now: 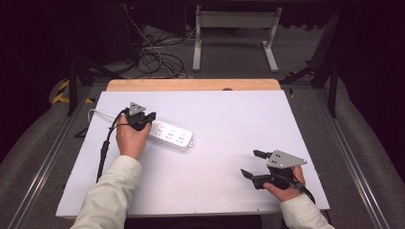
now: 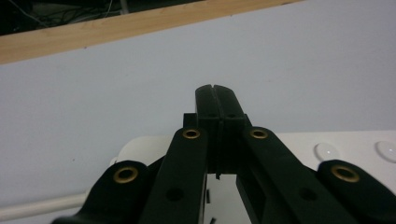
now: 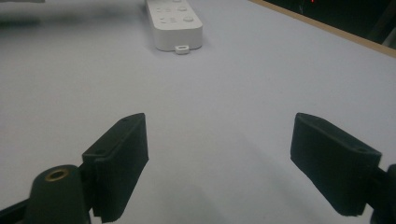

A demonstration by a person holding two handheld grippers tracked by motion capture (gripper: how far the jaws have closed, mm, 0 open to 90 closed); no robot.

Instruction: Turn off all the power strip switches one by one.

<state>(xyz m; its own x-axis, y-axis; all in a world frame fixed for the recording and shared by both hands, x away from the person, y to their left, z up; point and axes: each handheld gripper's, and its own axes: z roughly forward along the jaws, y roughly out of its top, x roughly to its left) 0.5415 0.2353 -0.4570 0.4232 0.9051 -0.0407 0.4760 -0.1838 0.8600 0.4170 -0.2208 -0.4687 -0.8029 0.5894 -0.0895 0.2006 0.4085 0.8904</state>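
Observation:
A white power strip (image 1: 170, 135) lies left of the table's middle, and its white cable (image 1: 99, 113) runs off to the left. My left gripper (image 1: 149, 117) hovers over the strip's cable end, held from behind by a hand in a pale sleeve. In the left gripper view my left gripper (image 2: 215, 93) has its jaws pressed together with nothing between them, and the power strip (image 2: 140, 147) lies just below. My right gripper (image 1: 251, 163) rests near the front right with its jaws wide apart. In the right gripper view my right gripper (image 3: 219, 154) is empty, with the power strip (image 3: 173, 23) far ahead.
The white table top (image 1: 229, 114) has a wooden strip (image 1: 191, 85) along its far edge. A black cable (image 1: 102, 152) trails from the left gripper toward the front left. Beyond the table stand a metal frame (image 1: 234, 33) and tangled floor cables (image 1: 153, 57).

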